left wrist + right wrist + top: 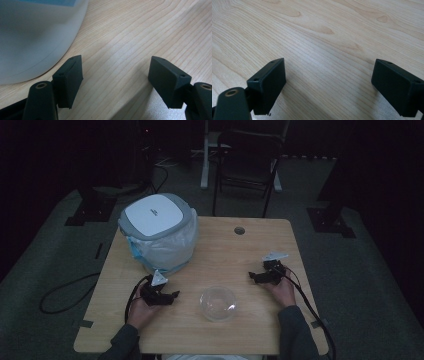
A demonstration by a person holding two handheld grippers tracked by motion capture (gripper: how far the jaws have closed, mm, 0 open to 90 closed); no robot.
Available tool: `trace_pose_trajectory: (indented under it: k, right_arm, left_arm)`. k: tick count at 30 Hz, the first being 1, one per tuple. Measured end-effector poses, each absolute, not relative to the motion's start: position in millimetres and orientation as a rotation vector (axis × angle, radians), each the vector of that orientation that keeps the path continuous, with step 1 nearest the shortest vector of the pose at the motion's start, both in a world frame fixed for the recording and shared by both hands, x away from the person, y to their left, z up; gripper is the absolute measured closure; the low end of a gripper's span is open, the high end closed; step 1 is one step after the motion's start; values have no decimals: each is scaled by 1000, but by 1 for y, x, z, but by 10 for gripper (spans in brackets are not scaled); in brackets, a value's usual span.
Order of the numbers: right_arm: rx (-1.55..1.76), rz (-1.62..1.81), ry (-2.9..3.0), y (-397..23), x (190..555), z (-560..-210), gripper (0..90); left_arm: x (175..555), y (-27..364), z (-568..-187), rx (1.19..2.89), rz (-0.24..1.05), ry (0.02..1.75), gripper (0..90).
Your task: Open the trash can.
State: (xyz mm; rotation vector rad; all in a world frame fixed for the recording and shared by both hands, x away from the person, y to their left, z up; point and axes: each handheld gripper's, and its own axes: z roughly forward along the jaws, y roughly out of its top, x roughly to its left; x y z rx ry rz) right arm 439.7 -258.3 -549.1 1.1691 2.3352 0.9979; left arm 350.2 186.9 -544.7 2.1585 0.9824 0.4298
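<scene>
A white and grey lidded bin [159, 231] lined with a translucent bag stands at the table's back left. A clear glass bowl [218, 303] sits near the front middle. My left gripper [174, 294] rests on the table left of the bowl, open and empty. In the left gripper view its black jaws stand wide apart around the midpoint of my left gripper [115, 75], with the bin's bagged side [32, 42] close at the left. My right gripper [252, 276] lies right of the bowl, open. In the right gripper view my right gripper [329, 77] has nothing but bare wood between its jaws.
The light wooden table [225, 250] has a round cable hole [239, 230] near its back edge. A dark chair [247, 165] stands behind the table. Cables trail from both grippers over the table's front; one loops on the floor at left [65, 292].
</scene>
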Motion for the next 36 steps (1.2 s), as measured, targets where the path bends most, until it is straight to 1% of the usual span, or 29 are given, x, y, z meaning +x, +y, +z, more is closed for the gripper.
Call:
trace_pose_trajectory:
  k: [1, 3, 17, 22, 25, 27, 30, 36]
  right_arm:
    - [1167, 1002, 2333, -258, 439, -549, 140]
    - [1155, 1010, 2335, -258, 439, -549, 158]
    - [1221, 988, 2281, -252, 440, -549, 160]
    - [1228, 980, 2281, -252, 441, -549, 135]
    - [1231, 977, 2280, -252, 440, -549, 141]
    - [1233, 976, 2283, -252, 440, -548, 162]
    - [1253, 971, 2289, -252, 439, -544, 255]
    - [1234, 988, 2288, -248, 439, -532, 303]
  left_arm:
    - [350, 187, -545, 2157, 431, 984, 286]
    - [350, 187, -545, 2158, 430, 985, 285]
    - [350, 186, -545, 2158, 429, 986, 285]
    - [350, 186, -545, 2157, 429, 987, 284]
    - [350, 186, -545, 2157, 430, 987, 284]
    - [350, 186, -545, 2157, 430, 987, 284]
    - [350, 186, -545, 2156, 429, 987, 284]
    - [350, 186, -545, 2156, 431, 987, 284]
